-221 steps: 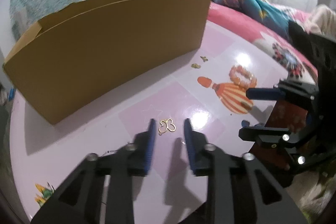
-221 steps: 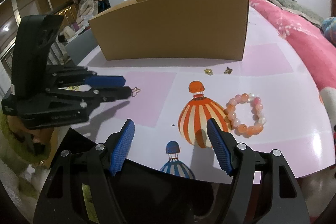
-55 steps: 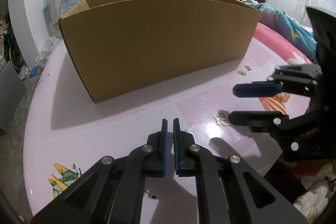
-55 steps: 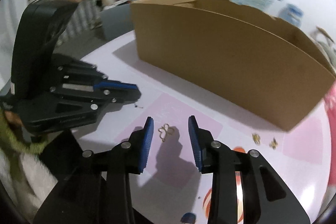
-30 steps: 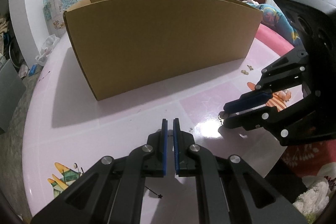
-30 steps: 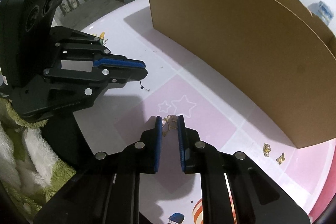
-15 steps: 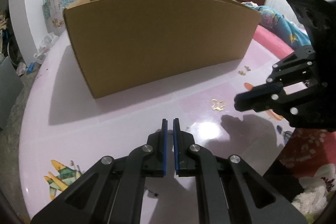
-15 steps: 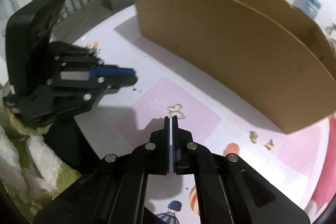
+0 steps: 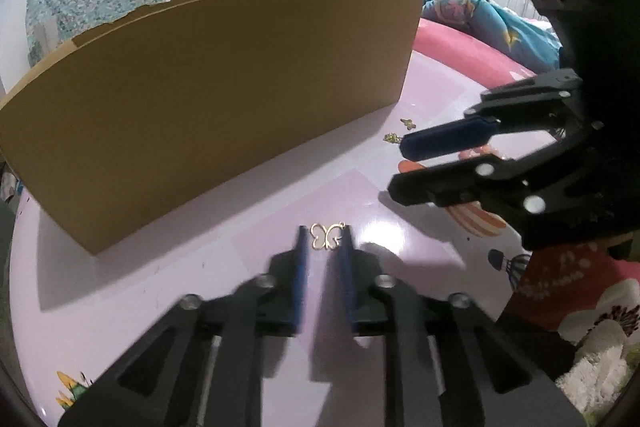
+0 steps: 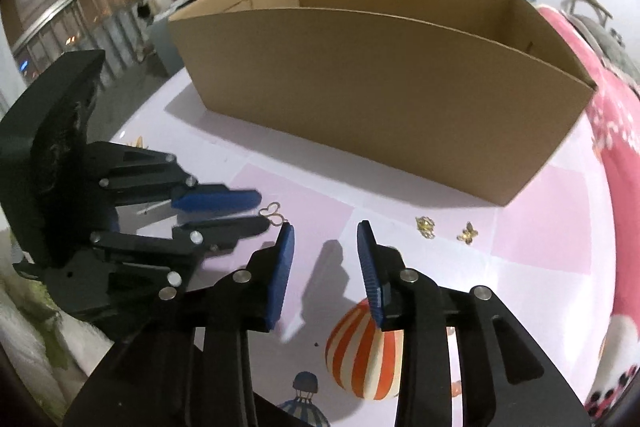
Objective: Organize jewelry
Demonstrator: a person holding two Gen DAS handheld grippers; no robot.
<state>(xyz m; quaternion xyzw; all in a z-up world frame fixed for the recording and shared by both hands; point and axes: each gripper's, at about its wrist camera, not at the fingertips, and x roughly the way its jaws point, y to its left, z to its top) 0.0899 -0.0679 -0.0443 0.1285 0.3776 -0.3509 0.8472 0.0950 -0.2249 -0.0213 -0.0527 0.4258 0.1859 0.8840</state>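
Observation:
A gold butterfly pendant point(image 9: 327, 236) lies on the pink table, between the tips of my left gripper point(image 9: 325, 241), which is open a little around it. It also shows in the right wrist view point(image 10: 273, 213) at the left gripper's tips point(image 10: 256, 211). My right gripper point(image 10: 325, 233) is open and empty, hovering to the right of the pendant; it also shows in the left wrist view point(image 9: 400, 167). Two small gold earrings point(image 10: 426, 225) point(image 10: 468, 231) lie near the cardboard box point(image 10: 380, 83). The box stands open-topped behind everything.
The table point(image 9: 160, 267) has balloon prints point(image 10: 360, 367) near its front edge. A pink bed point(image 9: 460, 47) with a blue blanket lies to the right. A flowered cloth point(image 9: 592, 327) lies at the table's lower right.
My left gripper has opened slightly and moved forward onto the pendant. My right gripper has opened wide and drawn back to the right, leaving the pendant on the table.

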